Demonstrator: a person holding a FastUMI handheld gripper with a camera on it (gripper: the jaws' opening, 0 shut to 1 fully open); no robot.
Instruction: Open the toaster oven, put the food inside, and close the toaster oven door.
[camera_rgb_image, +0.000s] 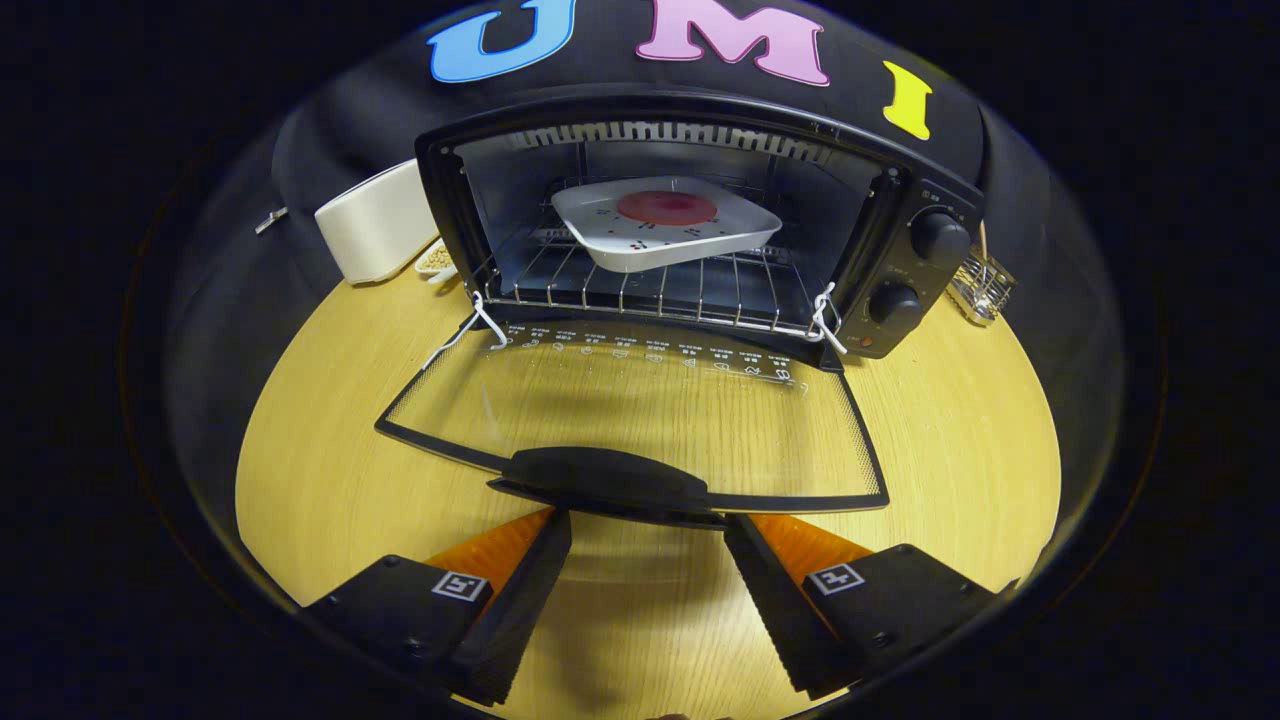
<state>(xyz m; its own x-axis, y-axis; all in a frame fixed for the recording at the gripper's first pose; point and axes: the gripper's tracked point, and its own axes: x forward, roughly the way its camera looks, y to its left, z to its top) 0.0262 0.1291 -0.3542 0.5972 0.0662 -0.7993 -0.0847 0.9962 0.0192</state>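
A black toaster oven (900, 260) stands at the back of the wooden table, its glass door (640, 420) folded down flat toward me. Inside, on the wire rack (600, 290), rests a white square plate (665, 235) carrying a round reddish piece of food (667, 207). The door's dark handle (605, 480) lies along its near edge, just ahead of my fingertips. My gripper (645, 530) is open, one finger to each side of the handle's middle and slightly below it, with nothing between the fingers.
A cream-coloured appliance (378, 222) stands left of the oven, with a small dish of beans (437, 260) beside it. To the oven's right sits a small wire basket (982, 285). Two knobs (938, 238) are on the oven's right panel. Wooden tabletop (320, 470) surrounds the door.
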